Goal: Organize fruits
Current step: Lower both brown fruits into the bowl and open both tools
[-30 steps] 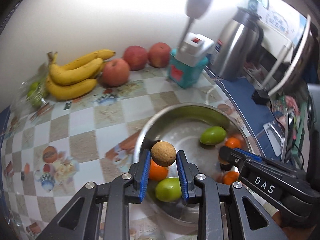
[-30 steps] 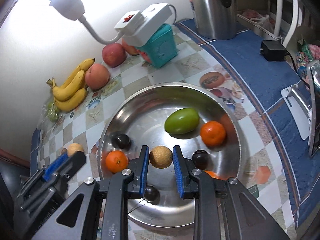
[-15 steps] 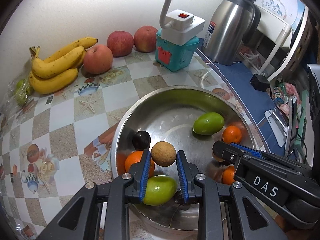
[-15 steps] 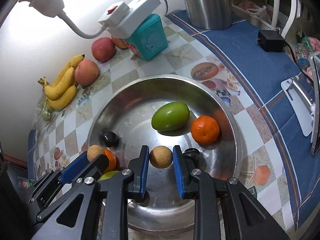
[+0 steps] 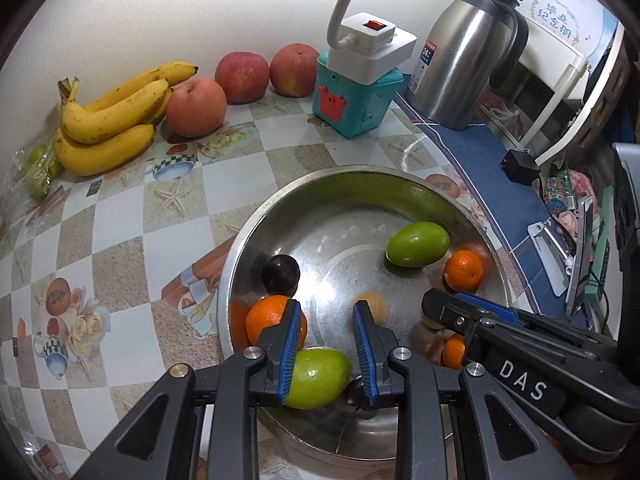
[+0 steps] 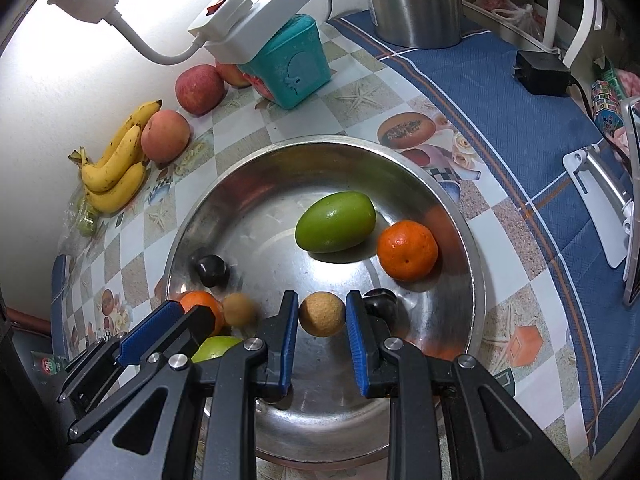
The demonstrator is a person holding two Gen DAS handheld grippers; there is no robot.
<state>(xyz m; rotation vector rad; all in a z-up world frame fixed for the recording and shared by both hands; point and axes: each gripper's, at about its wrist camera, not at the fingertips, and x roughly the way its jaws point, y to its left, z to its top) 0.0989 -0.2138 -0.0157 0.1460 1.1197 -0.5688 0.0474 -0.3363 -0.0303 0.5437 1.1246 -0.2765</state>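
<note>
Hovering over the steel bowl point(image 6: 472, 280), the right tongs point(image 6: 322, 314) pinch a tan fruit point(image 6: 322, 314); left tongs point(image 5: 327, 322) gape empty; a careless release may send it rolling into the orange point(image 6: 407, 250).

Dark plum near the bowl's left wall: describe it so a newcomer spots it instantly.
Start at the big steel bowl. Against its left inner wall, just beyond an orange, sits the plum. It is small, round and near-black, unlike the green and orange fruit around it.
</note>
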